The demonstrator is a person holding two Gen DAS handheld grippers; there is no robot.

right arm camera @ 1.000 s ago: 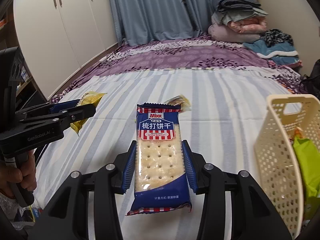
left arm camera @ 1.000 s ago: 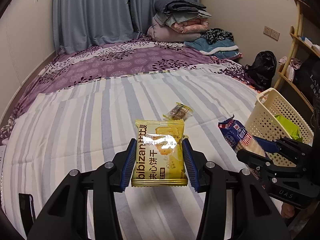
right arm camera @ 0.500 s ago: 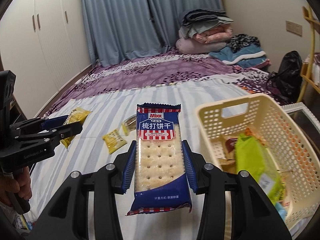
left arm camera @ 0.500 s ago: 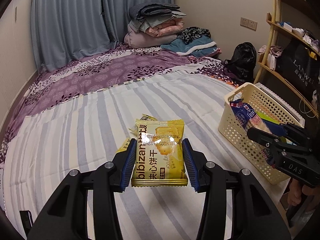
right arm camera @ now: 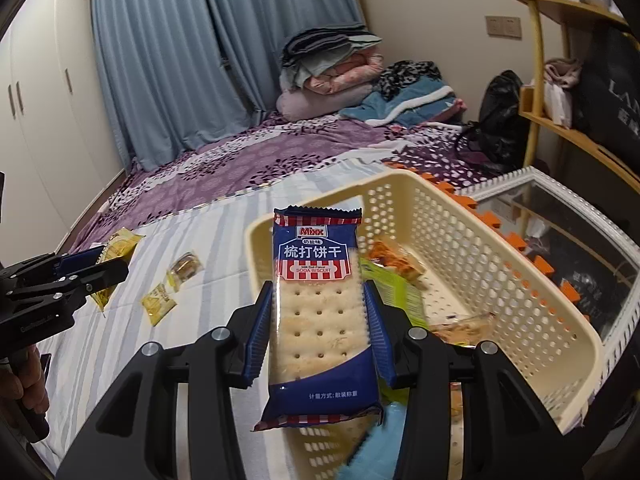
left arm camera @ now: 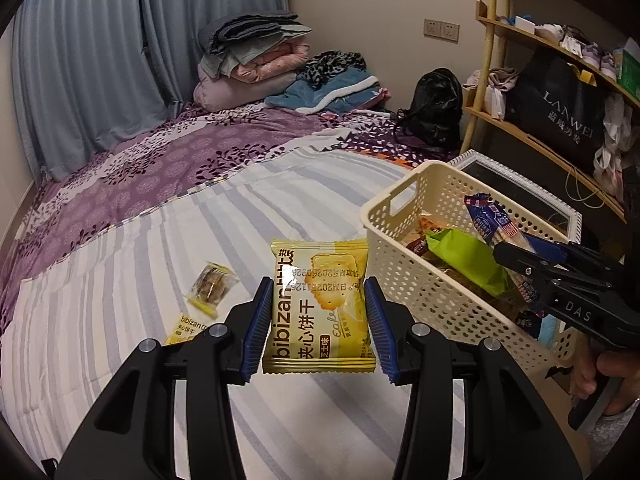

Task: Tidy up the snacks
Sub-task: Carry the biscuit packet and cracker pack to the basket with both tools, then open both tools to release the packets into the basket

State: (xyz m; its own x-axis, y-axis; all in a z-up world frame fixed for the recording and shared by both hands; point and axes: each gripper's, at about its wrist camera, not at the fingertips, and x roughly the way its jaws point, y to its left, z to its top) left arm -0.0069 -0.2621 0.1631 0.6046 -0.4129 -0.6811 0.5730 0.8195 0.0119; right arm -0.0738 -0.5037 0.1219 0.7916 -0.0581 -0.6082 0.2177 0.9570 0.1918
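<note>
left gripper [left arm camera: 319, 312] is clamping a yellow biscuit packet [left arm camera: 320, 304] beside the basket [left arm camera: 404, 276]; right gripper [right arm camera: 318, 316] is gripping a soda biscuit pack [right arm camera: 319, 308] over it.

In the left wrist view, the yellow packet [left arm camera: 320, 304] at lower centre reads "bibizan" and "夹心饼干", with a mirrored date stamp across its middle; a small yellow packet [left arm camera: 186, 328] at lower left also reads "bibizan". The black bag [left arm camera: 560, 116] on the shelf at upper right bears "LANWEI", and the right gripper [left arm camera: 505, 251] body shows "DAS". In the right wrist view, the blue packet [right arm camera: 320, 304] at centre reads "Mixx", "梳打饼干" and "SODA BISCUIT".
</note>
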